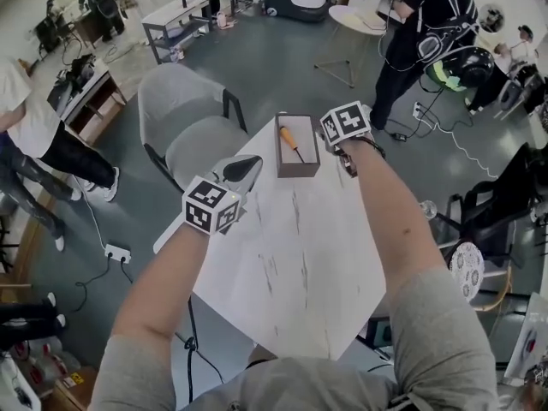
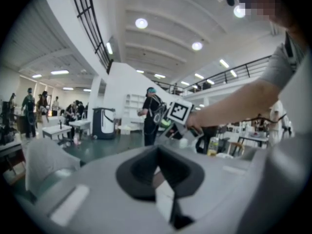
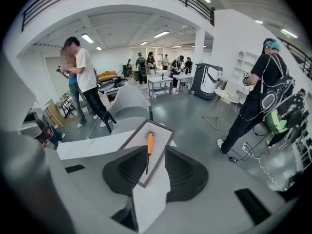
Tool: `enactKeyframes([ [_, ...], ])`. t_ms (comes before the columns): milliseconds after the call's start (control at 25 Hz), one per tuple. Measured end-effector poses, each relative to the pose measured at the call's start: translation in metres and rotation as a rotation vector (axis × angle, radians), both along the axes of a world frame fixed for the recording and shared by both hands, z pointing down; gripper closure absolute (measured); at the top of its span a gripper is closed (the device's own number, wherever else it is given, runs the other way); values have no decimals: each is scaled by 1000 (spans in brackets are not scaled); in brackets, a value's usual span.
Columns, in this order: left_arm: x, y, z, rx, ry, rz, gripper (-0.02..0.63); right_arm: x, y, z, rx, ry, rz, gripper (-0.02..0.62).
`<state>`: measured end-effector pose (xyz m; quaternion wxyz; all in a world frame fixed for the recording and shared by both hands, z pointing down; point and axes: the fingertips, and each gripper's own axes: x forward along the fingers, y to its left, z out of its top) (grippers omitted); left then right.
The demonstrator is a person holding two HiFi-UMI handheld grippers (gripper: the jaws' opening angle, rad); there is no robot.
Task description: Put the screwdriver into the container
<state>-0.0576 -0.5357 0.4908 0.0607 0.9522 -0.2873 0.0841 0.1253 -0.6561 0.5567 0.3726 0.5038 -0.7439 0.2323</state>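
I see the screwdriver point(image 1: 292, 141), orange handle and thin dark shaft, lying flat inside the container point(image 1: 298, 170). This is a shallow rectangular box with dark walls and a pale floor at the far edge of the white, faintly veined tabletop point(image 1: 291, 255). My right tongs point(image 3: 152, 150) hang over it, ribbed dark pads spread and gripping nothing. My left tongs point(image 1: 242, 169), over the tabletop's left edge, are pressed together and empty. A grey padded chair point(image 1: 184, 122) stands just beyond.

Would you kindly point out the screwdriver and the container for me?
screwdriver point(image 1: 288, 138): head view, on its orange handle.
container point(image 1: 298, 170): head view, on its near wall.
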Motion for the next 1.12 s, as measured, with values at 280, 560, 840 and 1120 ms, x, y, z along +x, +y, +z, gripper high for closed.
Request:
enactKeyframes([
  [280,-5,33,-21,8,-9,19,601,18,47,-31,37,-42,70,496],
  [560,-15,73,-41,9,-2,40,601,31,107,-50,66,-88,141,522],
  [840,-17,112,-69,17,27,57,601,41,163,-75,136,-164,171,549],
  [1120,-15,148,-96,30,58,26,601,41,211,-105,215,-239,113,563],
])
